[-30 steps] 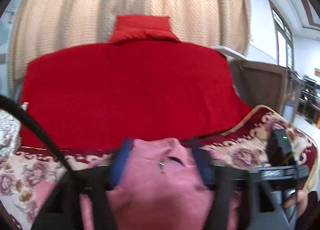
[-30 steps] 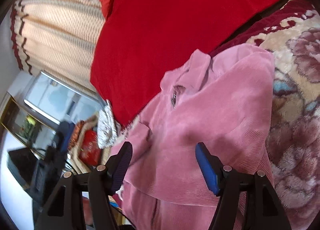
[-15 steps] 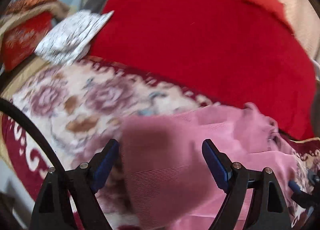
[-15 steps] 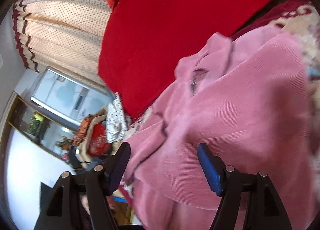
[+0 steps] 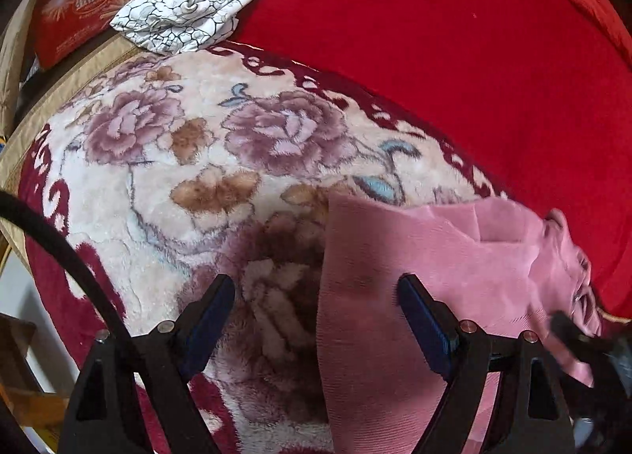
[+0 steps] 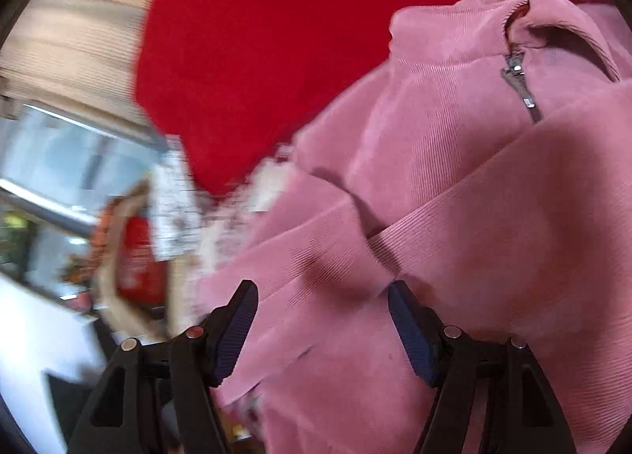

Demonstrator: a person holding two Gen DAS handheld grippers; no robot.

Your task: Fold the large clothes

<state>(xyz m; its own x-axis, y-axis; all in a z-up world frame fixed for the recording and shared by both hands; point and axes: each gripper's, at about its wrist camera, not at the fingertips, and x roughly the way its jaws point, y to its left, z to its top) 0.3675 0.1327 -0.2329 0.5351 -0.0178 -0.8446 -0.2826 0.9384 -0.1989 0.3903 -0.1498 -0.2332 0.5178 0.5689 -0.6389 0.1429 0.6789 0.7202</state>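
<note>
The pink corduroy garment [image 5: 454, 276] lies on the floral blanket [image 5: 197, 177] of a bed, just in front of the red cover [image 5: 474, 59] that spreads across the far side. Judged from its lie, folding is partly done: the edge nearest the left gripper [image 5: 316, 319] runs straight and clean, and in the right wrist view one panel is laid over the body below the zip [image 6: 519, 88], with the collar bunched at the red cover's side. Further folds appear to remain, for the garment is still broad and its layers sit loose. The left gripper's jaws have just been opening and stand wide, straddling the garment's straight edge without pressing on it. The right gripper [image 6: 322, 329] stands moderately wide above the overlapped layers, gripping nothing. Beyond the garment, at the blanket's far corner, lies a folded white crackle-patterned cloth [image 5: 193, 7], with a red printed box [image 5: 87, 7] beside it. Beige curtains [image 6: 79, 31] hang behind the red cover; this view is blurred.
</note>
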